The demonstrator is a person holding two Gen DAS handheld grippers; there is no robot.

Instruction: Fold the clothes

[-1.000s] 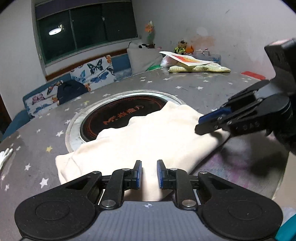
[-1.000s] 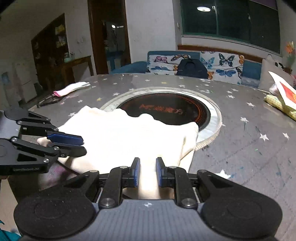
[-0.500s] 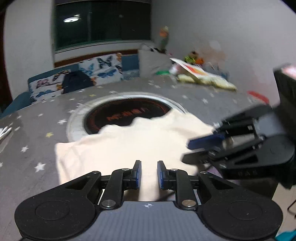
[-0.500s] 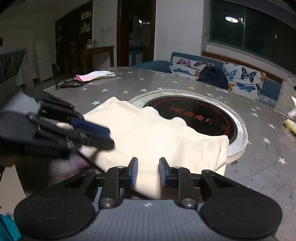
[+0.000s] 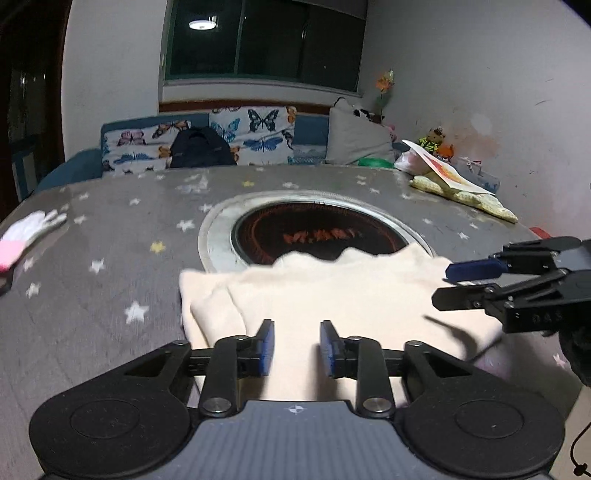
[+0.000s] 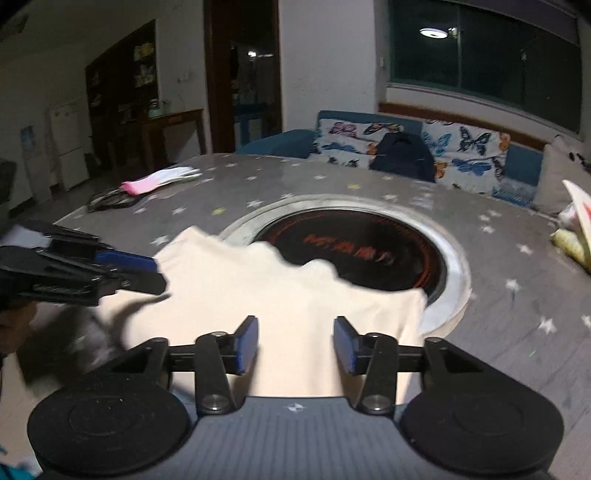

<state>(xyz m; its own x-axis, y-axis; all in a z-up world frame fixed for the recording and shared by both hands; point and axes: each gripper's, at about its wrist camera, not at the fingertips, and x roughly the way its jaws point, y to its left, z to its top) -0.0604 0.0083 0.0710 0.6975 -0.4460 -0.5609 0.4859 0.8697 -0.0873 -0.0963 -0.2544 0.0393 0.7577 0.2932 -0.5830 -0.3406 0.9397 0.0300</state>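
Both grippers' jaws now wider, cream garment (image 5: 332,295) folded, rumpled far edge

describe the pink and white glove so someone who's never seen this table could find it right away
Start at the round dark burner sunk in the middle of the star-patterned table. Look to the far edge nearest the doorway. There lies the glove, flat, white-fingered with a pink cuff, beside a dark tangle.

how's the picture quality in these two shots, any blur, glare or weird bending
Left wrist view: fisheye bends the table edges; the writing in the cooktop is motion-smeared; ceiling lamp reflection in the window. Right wrist view: left gripper and cream garment edge blurred; dim, dark room behind.
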